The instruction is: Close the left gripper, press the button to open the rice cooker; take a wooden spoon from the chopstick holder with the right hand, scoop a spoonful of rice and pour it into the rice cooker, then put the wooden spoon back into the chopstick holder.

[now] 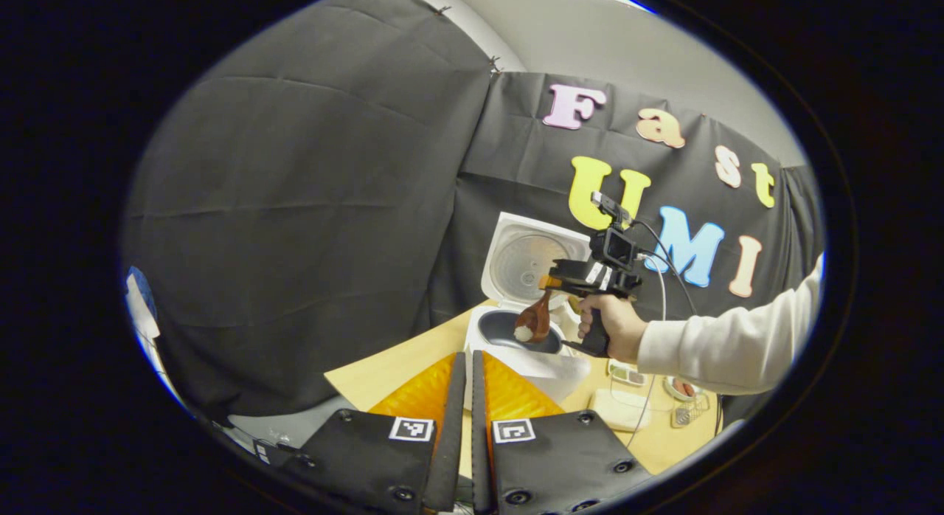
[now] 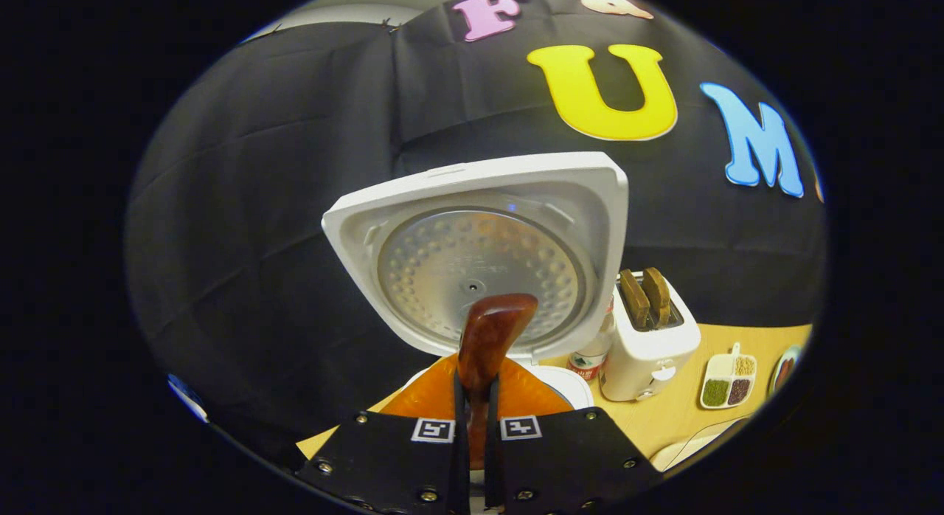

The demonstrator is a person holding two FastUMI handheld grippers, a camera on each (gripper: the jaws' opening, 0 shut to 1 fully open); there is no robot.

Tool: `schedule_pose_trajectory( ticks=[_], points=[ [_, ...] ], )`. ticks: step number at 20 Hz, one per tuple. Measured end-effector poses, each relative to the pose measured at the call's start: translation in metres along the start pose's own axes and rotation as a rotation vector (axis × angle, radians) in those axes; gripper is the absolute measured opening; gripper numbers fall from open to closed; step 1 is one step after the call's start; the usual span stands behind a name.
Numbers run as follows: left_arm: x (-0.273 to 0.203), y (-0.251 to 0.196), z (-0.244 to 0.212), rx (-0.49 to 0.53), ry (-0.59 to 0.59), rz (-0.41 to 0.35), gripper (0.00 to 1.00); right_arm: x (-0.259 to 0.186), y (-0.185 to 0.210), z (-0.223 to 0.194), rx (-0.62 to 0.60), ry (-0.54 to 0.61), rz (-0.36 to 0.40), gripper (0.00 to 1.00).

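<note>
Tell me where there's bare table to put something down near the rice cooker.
Bare table lies on the side of the rice cooker toward the black cloth. The other side is crowded: toaster, bottle, sectioned dish, and the right gripper holding the wooden spoon.

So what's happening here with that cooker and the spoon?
A person is working with a gripper in each hand. The right gripper is shut on a wooden spoon, tipping rice into the rice cooker, whose lid stands open. The left gripper waits shut, holding nothing. A toaster stands beside the cooker.
</note>
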State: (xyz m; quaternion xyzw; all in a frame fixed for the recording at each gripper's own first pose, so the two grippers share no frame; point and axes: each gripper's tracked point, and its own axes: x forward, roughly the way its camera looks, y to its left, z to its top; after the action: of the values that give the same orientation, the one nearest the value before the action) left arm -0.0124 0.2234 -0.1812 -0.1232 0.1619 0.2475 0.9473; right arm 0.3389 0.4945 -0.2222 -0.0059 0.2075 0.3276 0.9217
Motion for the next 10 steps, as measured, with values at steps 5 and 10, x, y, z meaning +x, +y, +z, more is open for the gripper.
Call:
schedule_pose_trajectory(
  ticks=[5,10],
  points=[
    [0.004,0.005,0.001,-0.009,0.003,0.003,0.16,-0.002,0.017,-0.006,-0.231,-0.008,0.04,0.08],
    [0.005,0.002,-0.005,-0.016,0.012,-0.003,0.07,-0.01,0.041,-0.011,-0.52,-0.058,0.065,0.08]
  ],
)
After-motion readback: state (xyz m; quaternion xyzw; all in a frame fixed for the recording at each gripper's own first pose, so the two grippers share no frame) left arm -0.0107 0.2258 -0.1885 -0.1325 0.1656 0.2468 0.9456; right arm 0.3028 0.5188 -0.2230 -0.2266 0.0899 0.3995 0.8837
